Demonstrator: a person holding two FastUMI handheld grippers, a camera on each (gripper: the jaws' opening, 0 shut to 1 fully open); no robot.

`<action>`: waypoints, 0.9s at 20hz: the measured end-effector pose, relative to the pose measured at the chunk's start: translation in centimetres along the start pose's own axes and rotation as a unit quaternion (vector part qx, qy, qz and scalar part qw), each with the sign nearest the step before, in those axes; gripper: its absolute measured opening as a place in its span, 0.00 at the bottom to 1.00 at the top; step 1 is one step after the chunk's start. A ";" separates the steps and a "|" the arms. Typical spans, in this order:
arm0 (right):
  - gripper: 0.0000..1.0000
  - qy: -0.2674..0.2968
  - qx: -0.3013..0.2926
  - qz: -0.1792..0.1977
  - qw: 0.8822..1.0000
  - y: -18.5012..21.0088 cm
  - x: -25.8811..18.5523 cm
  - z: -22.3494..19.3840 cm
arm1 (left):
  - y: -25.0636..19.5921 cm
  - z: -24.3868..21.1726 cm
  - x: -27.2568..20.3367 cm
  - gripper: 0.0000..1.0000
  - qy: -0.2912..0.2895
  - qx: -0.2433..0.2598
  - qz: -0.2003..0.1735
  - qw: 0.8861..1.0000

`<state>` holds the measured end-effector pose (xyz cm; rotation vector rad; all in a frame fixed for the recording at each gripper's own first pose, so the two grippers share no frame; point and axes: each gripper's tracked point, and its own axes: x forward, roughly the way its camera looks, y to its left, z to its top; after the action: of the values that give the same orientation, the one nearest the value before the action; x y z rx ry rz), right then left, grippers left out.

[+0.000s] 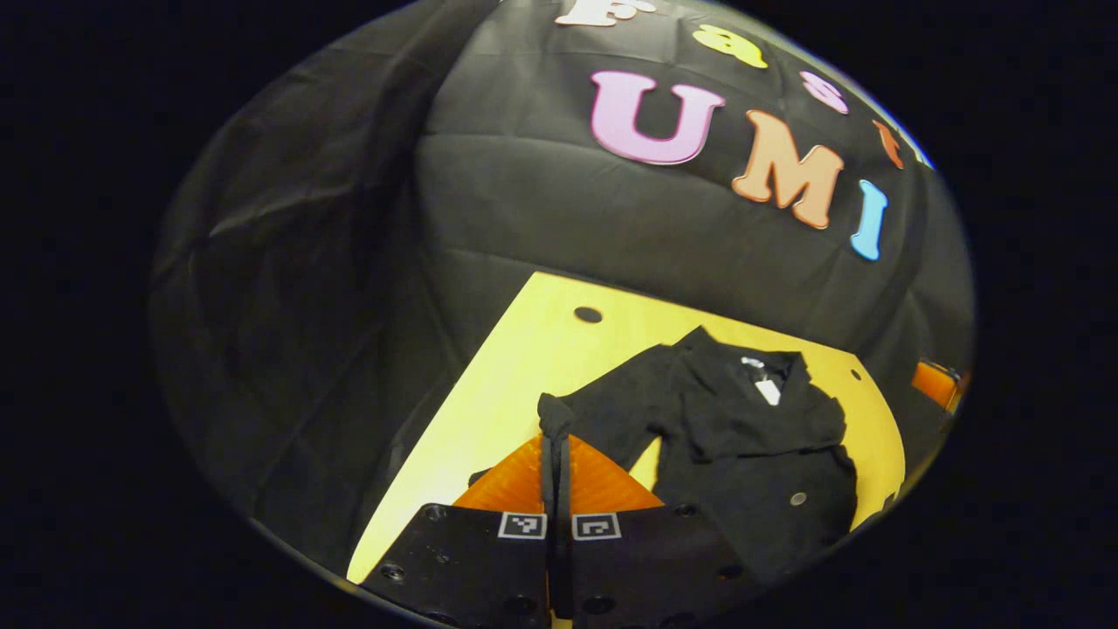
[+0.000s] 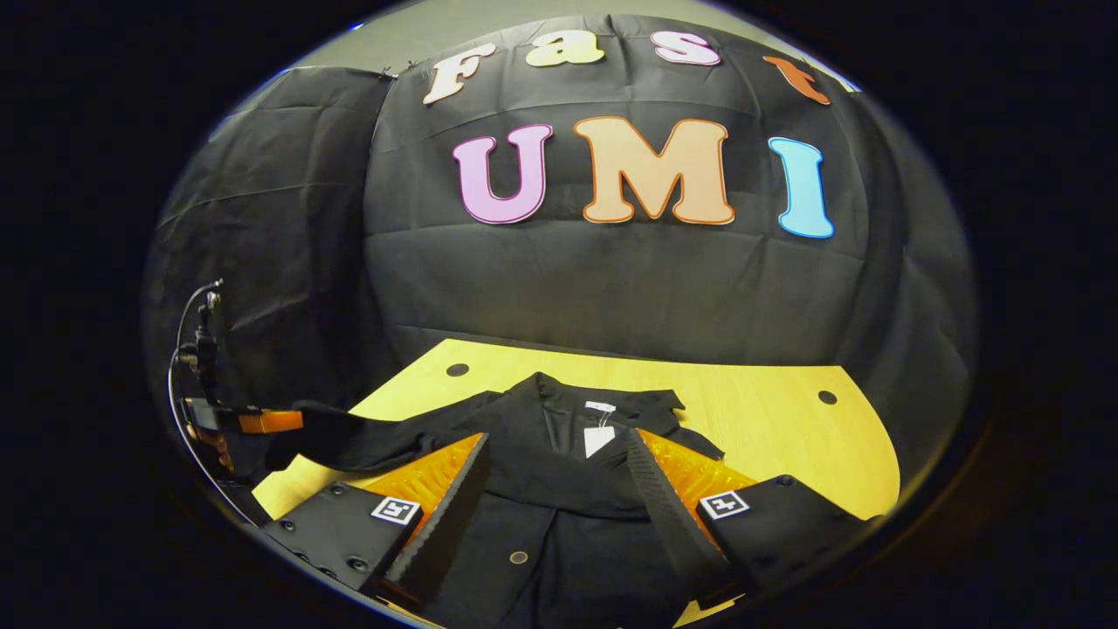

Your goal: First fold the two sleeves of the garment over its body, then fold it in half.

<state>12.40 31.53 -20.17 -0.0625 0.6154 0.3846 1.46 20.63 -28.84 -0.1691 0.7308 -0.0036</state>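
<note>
left claw [image 1: 559, 489] clamped on the sleeve [image 1: 603, 411], lifting it off the table [image 1: 524, 349] | right claw [image 2: 559, 515] wide apart above the jacket [image 2: 559, 463], which lies on the table | right sleeve looks folded already, halving still left

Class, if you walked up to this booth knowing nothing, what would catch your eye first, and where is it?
A black garment spread on the yellow table. The left gripper is shut on the cuff of one sleeve, lifting it at the table's edge. The right gripper hangs open over the garment's collar.
</note>
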 end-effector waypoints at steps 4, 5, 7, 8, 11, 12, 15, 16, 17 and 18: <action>1.00 -0.010 0.030 -0.007 0.999 -3.5 -1.2 -0.2 | -6.9 3.0 1.4 0.00 -0.031 0.025 -0.045 0.998; 1.00 -0.012 0.037 -0.011 0.999 -4.4 -1.5 -0.4 | -8.6 3.6 1.7 0.00 -0.035 0.030 -0.055 0.997; 1.00 -0.017 0.051 -0.019 0.998 -6.6 -2.4 -0.7 | -11.9 4.5 2.2 0.00 -0.038 0.044 -0.075 0.995; 0.99 -0.020 0.057 -0.024 0.998 -7.7 -2.8 -0.9 | -13.7 4.9 2.4 0.00 -0.035 0.053 -0.087 0.994; 0.94 -0.024 0.079 -0.038 0.996 -10.9 -4.0 -1.7 | -19.1 4.9 3.6 0.00 -0.032 0.079 -0.118 0.989; 0.94 -0.026 0.086 -0.042 0.995 -11.9 -4.4 -1.9 | -20.9 4.7 3.8 0.00 -0.028 0.084 -0.127 0.988; 0.98 -0.027 0.101 -0.054 0.993 -14.6 -5.5 -2.8 | -26.3 3.8 4.7 0.00 -0.019 0.102 -0.160 0.982; 0.98 -0.027 0.103 -0.059 0.993 -15.4 -5.9 -3.2 | -28.1 3.5 5.0 0.00 -0.017 0.111 -0.171 0.979; 0.98 -0.027 0.104 -0.063 0.992 -16.2 -6.3 -3.6 | -29.6 3.2 5.3 0.00 -0.014 0.119 -0.178 0.977; 0.98 -0.026 0.106 -0.067 0.992 -17.0 -6.8 -4.0 | -31.3 2.6 5.8 0.00 -0.009 0.125 -0.188 0.974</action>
<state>11.42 12.85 -20.46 0.1081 0.5943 0.1887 9.30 -10.22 -25.95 -0.0649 0.6652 -0.4526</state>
